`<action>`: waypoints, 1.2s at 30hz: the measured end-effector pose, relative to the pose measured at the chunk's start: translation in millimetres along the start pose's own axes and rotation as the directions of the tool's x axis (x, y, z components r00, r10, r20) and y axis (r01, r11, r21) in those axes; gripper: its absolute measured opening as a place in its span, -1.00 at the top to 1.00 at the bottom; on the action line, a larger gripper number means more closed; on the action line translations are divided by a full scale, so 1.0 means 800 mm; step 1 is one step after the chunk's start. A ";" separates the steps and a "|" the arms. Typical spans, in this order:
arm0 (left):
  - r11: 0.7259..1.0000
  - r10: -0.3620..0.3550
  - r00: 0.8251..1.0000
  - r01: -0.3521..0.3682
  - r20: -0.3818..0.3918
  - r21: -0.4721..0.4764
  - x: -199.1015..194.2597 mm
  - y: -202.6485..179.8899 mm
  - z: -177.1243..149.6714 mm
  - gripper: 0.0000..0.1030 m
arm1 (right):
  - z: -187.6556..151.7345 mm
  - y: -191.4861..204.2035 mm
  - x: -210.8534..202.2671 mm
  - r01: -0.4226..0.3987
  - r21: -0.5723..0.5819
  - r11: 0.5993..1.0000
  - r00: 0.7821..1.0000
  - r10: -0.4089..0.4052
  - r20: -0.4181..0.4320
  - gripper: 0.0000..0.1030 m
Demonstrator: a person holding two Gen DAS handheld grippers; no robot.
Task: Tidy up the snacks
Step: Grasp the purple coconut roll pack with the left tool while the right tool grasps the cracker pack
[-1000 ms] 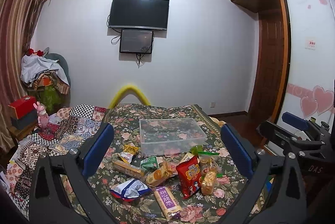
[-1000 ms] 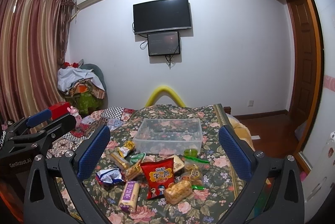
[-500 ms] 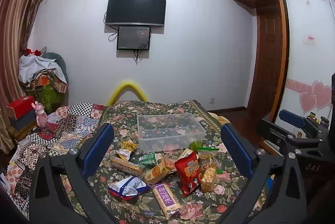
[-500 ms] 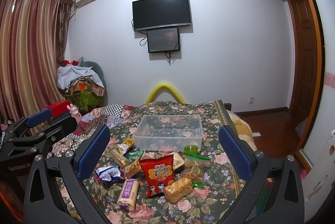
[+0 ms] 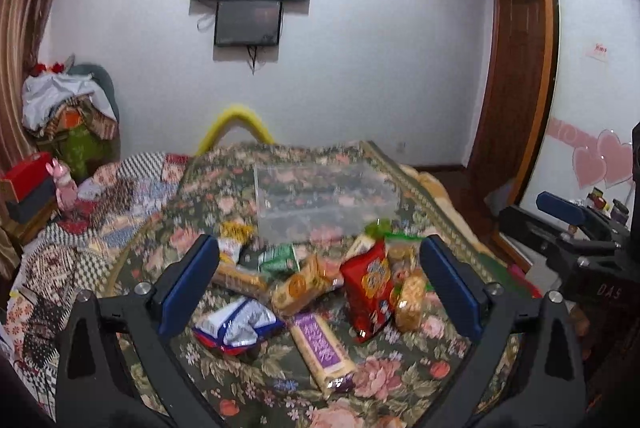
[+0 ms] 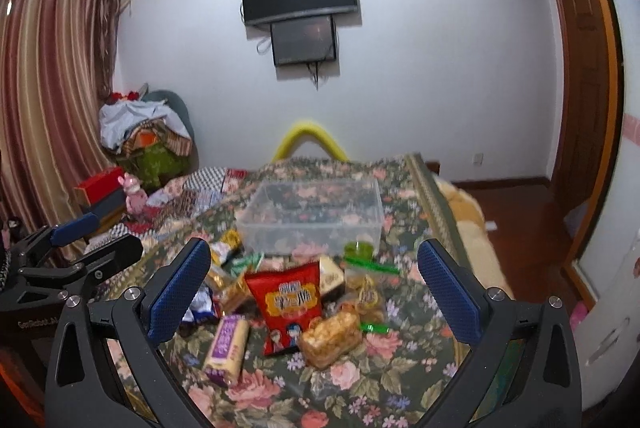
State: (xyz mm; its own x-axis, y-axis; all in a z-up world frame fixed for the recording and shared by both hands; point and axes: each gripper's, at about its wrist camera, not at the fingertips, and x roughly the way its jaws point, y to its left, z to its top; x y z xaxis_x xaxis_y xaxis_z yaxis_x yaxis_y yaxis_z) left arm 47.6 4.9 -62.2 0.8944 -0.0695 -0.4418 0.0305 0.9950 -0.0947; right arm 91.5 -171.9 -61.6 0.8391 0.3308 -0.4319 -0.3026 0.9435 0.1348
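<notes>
Both the left gripper (image 5: 320, 282) and right gripper (image 6: 314, 282) hovered with jaws released above scattered snack packets, the red crisp bag (image 6: 289, 304) before the clear plastic box (image 6: 310, 218)

clear plastic bin (image 6: 310, 218), floral cloth cover (image 6: 384, 384), seemingly glossy red packet (image 6: 290, 302).

Both the left gripper (image 5: 319, 282) and the right gripper (image 6: 314, 286) have dipped and come closer to the snack pile (image 6: 296, 298) on the bed (image 6: 360, 380), so the clear bin (image 6: 310, 218) sits higher in each view
</notes>
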 end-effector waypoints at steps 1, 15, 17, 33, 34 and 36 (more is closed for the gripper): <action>1.000 -0.001 1.000 0.001 -0.023 -0.008 0.007 0.003 -0.004 -0.82 | -0.003 -0.004 0.006 0.003 0.011 1.000 1.000 -0.002 -0.023 -1.00; 0.997 -0.011 0.955 -0.012 -0.297 -0.077 0.101 0.031 -0.073 -0.55 | -0.054 -0.048 0.088 0.037 0.130 0.991 0.955 0.003 -0.295 -0.98; 0.997 -0.024 0.944 -0.002 -0.330 -0.080 0.114 0.029 -0.081 -0.51 | -0.059 -0.048 0.096 0.053 0.115 0.992 0.948 -0.014 -0.319 -0.92; 0.994 -0.098 0.869 0.061 -0.485 -0.092 0.181 0.013 -0.122 -0.08 | -0.085 -0.022 0.156 0.002 0.085 0.996 0.891 0.037 -0.452 -0.54; 0.994 -0.096 0.869 0.060 -0.486 -0.089 0.182 0.012 -0.122 -0.08 | -0.087 -0.023 0.158 -0.002 0.081 0.997 0.886 0.039 -0.461 -0.43; 0.995 -0.090 0.869 0.060 -0.486 -0.077 0.187 0.011 -0.124 -0.08 | -0.091 -0.026 0.158 0.002 0.078 0.997 0.882 0.035 -0.469 -0.40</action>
State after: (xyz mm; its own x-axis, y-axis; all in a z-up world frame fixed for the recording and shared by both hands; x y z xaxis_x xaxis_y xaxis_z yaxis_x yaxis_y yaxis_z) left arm 137.2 -4.0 -217.4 0.5579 -0.1843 -0.8092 0.0495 0.9807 -0.1892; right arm 170.7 -150.9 -183.8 0.5177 0.3162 -0.7950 -0.2644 0.9428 0.2029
